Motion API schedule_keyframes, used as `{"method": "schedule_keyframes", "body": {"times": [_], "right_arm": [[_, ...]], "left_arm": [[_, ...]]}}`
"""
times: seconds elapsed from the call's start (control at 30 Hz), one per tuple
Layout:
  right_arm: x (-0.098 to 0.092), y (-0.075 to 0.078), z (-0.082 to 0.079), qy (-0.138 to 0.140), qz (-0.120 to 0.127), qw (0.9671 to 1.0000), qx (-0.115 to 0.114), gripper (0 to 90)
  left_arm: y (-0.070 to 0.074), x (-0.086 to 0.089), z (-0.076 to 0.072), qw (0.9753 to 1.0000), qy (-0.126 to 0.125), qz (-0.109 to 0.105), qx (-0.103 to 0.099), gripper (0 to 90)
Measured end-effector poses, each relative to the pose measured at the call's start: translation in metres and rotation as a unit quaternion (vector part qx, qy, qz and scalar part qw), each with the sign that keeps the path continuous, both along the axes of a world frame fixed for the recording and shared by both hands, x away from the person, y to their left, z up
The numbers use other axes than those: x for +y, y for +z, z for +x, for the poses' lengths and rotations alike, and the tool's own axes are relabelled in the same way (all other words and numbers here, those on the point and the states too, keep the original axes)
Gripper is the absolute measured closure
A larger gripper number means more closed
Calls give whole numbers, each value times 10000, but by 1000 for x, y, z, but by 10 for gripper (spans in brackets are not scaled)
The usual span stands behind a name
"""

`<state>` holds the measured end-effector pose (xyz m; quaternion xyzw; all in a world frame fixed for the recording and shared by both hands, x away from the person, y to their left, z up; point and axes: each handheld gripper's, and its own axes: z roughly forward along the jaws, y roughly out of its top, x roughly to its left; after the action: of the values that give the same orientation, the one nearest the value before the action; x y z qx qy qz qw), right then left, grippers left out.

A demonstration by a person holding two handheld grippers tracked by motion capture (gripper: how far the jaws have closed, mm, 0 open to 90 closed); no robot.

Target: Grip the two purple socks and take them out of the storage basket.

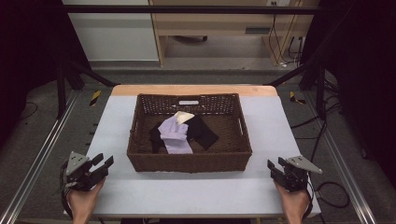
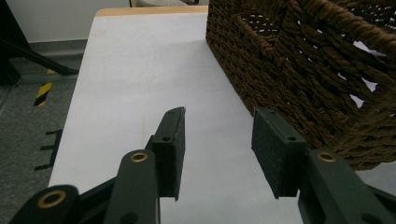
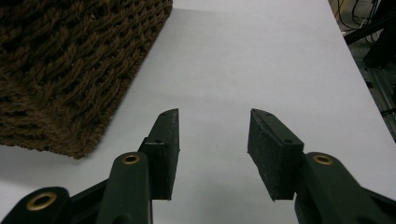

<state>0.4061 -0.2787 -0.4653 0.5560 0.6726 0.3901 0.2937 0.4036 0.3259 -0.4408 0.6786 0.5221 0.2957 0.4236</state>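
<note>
High view, wicker basket [image 1: 140, 161] mid-table [image 1: 196, 191] holding lilac [image 1: 175, 135], black [image 1: 203, 131] and what looks like cream [image 1: 183, 116] cloth, left gripper view, left gripper [image 2: 217, 135] jaws apart, empty, beside basket [image 2: 299, 74], right gripper view, right gripper [image 3: 212, 135] likewise spread, empty, near basket [image 3: 70, 65]

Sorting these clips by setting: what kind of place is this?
Probably a lab or workshop recording station, not a home: a white table framed by metal rails, loose cables on the grey floor, and a wicker basket of clothes staged centrally.
</note>
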Motion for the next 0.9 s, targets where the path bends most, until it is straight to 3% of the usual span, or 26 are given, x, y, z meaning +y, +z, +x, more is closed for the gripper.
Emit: {"method": "schedule_keyframes", "body": {"times": [0.2, 0.4, 0.57, 0.9], "right_arm": [[2, 0, -1, 55, -59, 10000, -7, 526], [4, 1, -2, 89, -68, 9999, -7, 500], [7, 2, -1, 140, -53, 9999, -17, 448], [8, 2, 2, 132, -103, 9999, -37, 401]], "left_arm": [[5, -5, -2, 9999, -125, -41, 31, 515], [16, -7, -5, 9998, -182, -41, -121, 479], [28, -5, -7, 9991, -203, -297, -229, 457], [47, -7, -7, 9981, -294, -399, -359, 425]]}}
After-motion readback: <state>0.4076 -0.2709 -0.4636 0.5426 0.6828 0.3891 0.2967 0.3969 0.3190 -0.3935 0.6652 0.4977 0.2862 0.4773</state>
